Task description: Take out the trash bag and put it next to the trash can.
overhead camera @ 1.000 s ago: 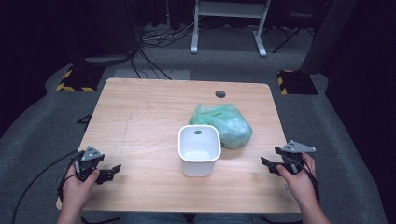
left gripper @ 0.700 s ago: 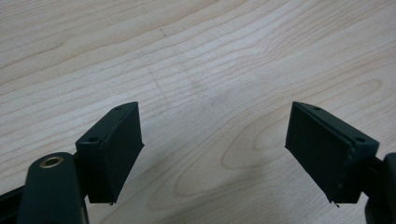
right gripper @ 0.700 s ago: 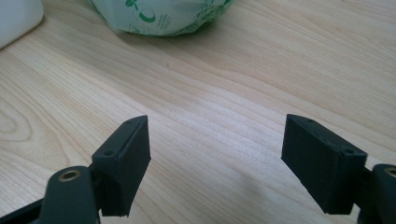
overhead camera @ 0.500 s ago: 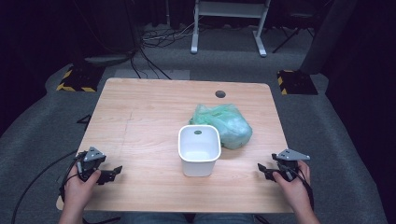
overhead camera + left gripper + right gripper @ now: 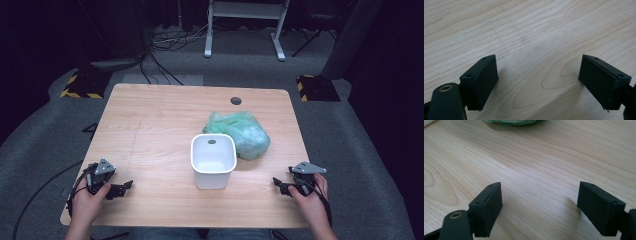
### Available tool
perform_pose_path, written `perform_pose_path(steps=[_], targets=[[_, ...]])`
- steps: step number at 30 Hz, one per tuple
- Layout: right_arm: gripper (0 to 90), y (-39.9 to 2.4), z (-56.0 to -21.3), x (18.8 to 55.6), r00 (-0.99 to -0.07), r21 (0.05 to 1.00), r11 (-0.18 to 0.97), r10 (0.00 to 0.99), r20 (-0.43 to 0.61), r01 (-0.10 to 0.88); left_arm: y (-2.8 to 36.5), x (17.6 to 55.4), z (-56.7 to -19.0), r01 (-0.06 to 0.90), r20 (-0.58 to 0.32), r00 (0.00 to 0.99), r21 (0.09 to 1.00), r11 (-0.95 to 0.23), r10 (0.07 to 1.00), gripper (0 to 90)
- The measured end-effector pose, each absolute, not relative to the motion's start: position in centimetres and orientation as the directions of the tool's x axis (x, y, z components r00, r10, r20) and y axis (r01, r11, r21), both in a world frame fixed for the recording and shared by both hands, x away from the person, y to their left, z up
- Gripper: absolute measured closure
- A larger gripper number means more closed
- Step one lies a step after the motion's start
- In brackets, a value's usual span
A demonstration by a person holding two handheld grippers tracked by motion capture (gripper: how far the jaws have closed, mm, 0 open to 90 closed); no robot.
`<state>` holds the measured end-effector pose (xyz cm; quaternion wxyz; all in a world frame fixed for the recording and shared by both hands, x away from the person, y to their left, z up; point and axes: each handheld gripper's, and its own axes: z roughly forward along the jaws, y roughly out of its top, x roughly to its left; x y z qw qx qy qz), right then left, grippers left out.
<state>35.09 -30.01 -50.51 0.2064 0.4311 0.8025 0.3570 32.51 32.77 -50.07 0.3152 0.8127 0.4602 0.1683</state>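
A white plastic tub (image 5: 214,179) stands upright near the middle of the wooden table (image 5: 155,115), and nothing shows inside it. A crumpled green plastic bag (image 5: 244,132) lies against its far right side; its edge (image 5: 511,122) shows at the top of the right gripper view. My left gripper (image 5: 125,187) (image 5: 539,65) rests at the front left, open, over bare wood. At the front right sits my right gripper (image 5: 278,184) (image 5: 540,188), jaws wide. Those jaws have just been opening, with nothing between them.
A round cable hole (image 5: 236,100) sits near the table's far edge. Black cables trail from the left gripper over the table's front left corner (image 5: 70,210). Grey carpet, a white desk frame (image 5: 245,25) and floor cables lie beyond the table.
My right hand has sunk and drawn back toward the table's front edge. The left hand, the tub and the bag have kept still.
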Motion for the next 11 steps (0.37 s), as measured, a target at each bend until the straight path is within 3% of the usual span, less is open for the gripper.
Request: perform_pose_path(steps=[6,11], targets=[[16.5,-30.11,-50.56,35.28,-0.541,0.741,0.364,0.841,-0.001,0.564,32.47,32.65,-50.68,0.615,-0.014,0.517,0.701,-0.36,0.856,8.6],[14.6,-30.05,-50.58,35.26,-0.538,0.739,0.364,0.843,-0.002,0.567,32.47,32.65,-50.64,0.616,-0.011,0.517,0.699,-0.363,0.856,7.9]])
